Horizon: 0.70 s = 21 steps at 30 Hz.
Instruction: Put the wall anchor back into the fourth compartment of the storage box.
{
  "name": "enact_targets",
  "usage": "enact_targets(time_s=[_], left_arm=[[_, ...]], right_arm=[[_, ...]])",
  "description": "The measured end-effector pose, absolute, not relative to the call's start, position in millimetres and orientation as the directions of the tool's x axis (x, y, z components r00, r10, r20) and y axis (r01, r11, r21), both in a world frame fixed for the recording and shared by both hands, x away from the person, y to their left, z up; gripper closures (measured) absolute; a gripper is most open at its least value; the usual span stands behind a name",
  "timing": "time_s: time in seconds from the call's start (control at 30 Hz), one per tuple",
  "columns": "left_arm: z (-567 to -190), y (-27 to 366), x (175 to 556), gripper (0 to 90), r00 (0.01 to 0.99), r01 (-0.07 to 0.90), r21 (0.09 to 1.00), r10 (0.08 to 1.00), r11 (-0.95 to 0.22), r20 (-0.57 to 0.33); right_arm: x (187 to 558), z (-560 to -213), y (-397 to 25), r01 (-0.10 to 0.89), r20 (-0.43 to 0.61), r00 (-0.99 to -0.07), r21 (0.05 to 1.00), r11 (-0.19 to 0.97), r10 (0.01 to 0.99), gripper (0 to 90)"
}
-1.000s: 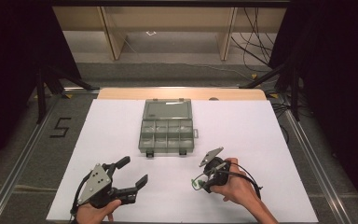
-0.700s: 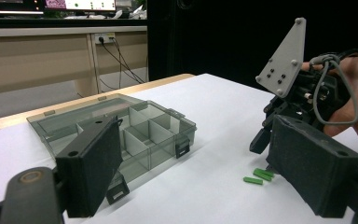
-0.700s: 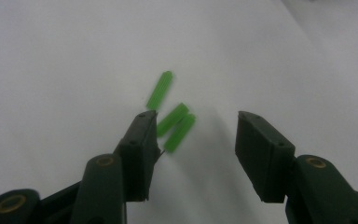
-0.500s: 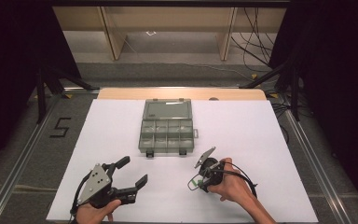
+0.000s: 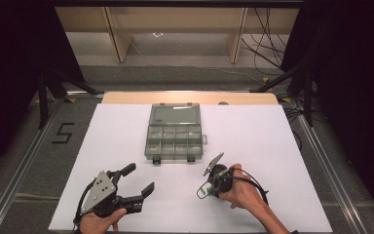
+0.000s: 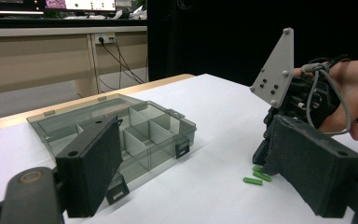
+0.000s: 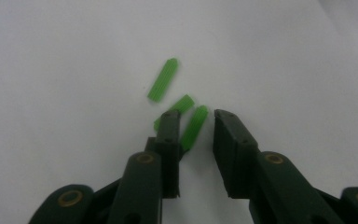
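Observation:
Three small green ribbed pegs lie on the white table top; the right gripper view shows one [image 7: 163, 79] apart from the others, one [image 7: 182, 103] beside the left jaw and one [image 7: 194, 127] in the gap between the jaws. My right gripper [image 7: 196, 116] is open and tilted down over them [image 5: 203, 191], its jaws not closed on the peg. My left gripper [image 5: 139, 179] hovers open and empty at the front left. A clear grey compartment box [image 5: 175, 141] lies with its lid open at the table's middle. The left gripper view shows the pegs [image 6: 252, 180] under the right gripper.
The white sheet [image 5: 272, 141] covers the table, with a wooden edge [image 5: 190, 97] at the far side. The box's compartments look empty. Metal rails [image 5: 321, 161] run along both sides. Cables [image 5: 268, 44] lie on the floor beyond.
My right gripper has tipped downward and shifted slightly left, bringing its jaws down around one green peg. The left gripper has not moved.

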<state>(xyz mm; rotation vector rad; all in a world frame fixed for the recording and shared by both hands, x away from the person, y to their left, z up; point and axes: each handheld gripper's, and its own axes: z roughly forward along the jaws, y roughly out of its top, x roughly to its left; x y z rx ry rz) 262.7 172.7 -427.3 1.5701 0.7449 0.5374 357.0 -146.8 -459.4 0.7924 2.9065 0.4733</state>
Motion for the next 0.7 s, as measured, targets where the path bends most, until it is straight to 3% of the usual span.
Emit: enact_targets(time_s=[0.3, 0.53, 0.7], left_arm=[[-427, 173, 263, 16.8, 0.682, 0.155, 0.987, 0.726, -0.035, -0.081], [-427, 173, 263, 16.8, 0.686, 0.147, 0.989, 0.723, -0.026, -0.083], [-427, 173, 262, 16.9, 0.682, 0.156, 0.987, 0.727, -0.032, -0.084]], right_arm=[[364, -459, -146, 0.494, 0.009, -0.858, 0.292, 0.819, 0.514, 83.8], [365, -458, -146, 0.483, 0.013, -0.866, 0.285, 0.828, 0.5, 84.2], [366, -444, -149, 0.466, -0.004, -0.869, 0.331, 0.821, 0.495, 84.2]])
